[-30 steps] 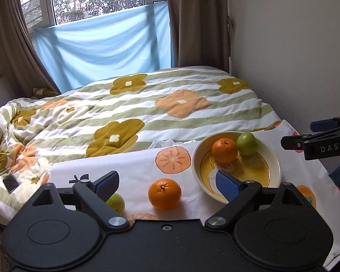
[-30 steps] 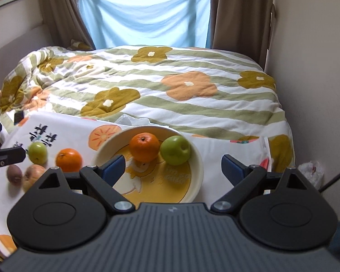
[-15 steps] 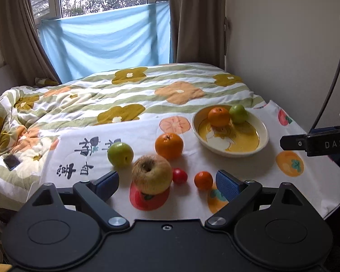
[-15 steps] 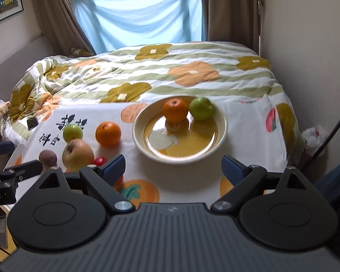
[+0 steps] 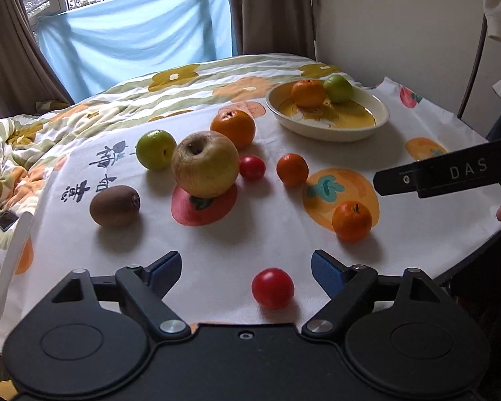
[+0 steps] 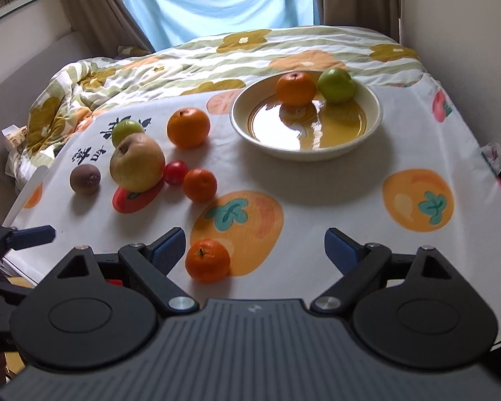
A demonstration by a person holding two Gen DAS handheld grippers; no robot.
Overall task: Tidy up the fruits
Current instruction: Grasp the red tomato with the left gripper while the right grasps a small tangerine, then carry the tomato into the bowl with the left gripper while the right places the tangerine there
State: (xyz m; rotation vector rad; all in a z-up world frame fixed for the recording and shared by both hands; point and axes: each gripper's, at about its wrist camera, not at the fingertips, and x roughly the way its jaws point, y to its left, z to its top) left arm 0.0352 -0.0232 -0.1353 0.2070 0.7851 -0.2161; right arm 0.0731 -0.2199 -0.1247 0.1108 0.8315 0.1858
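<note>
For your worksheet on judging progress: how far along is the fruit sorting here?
Done: an orange and a green apple sit in the bowl.
In hand: nothing; the left tool and the right tool are both open and empty.
Left: the other fruit lies loose on the cloth, such as the kiwi and the big apple.

Roughly ten fruits [image 5: 203, 167], one bowl [image 5: 327, 132].

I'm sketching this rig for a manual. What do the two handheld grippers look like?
Both are matte black plastic. The left gripper has a smooth body with two round discs, silver pivot screws and angled linkage arms ending in blue pads. The right gripper matches it, but its centre panel is ribbed grey with a small logo. Seen from the side, its finger bears white letters "DAS".
</note>
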